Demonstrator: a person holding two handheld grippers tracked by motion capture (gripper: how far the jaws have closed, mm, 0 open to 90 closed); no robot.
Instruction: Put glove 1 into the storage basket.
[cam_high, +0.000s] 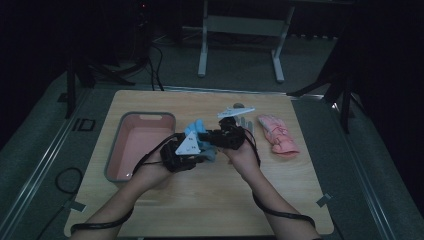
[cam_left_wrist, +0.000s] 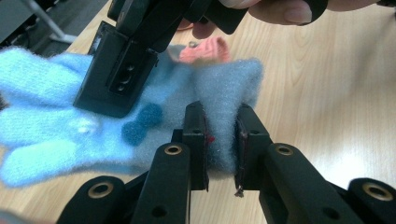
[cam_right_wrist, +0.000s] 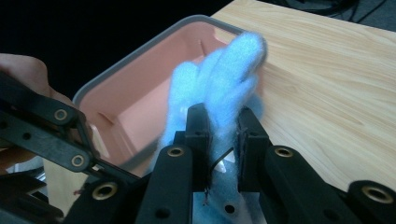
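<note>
Both tools grip one fuzzy light-blue knitted glove (cam_high: 200, 137), held just above the pale wooden surface (cam_high: 210, 195) between the pink rectangular plastic bin with a grey rim (cam_high: 116, 150) and a pink knitted glove (cam_high: 278, 134) lying flat farther right. The left hand-held gripper (cam_left_wrist: 220, 140) is clamped on the glove's cuff end, its jaws pressed into the nap near a small dark-blue bow (cam_left_wrist: 142, 123). The right hand-held gripper (cam_right_wrist: 219, 135) is closed on the finger part, whose tips (cam_right_wrist: 243, 46) rise past its jaws towards the bin. Holding both ends probably keeps the limp fabric spread and controlled, so it can be carried sideways into the bin without folding. In the high view the glove's long axis runs roughly along the surface's depth, with the fingers pointing away from the person and slightly towards the bin and the cuff nearer the person. A grey glove (cam_high: 245, 122) lies partly hidden beyond the right tool.
</note>
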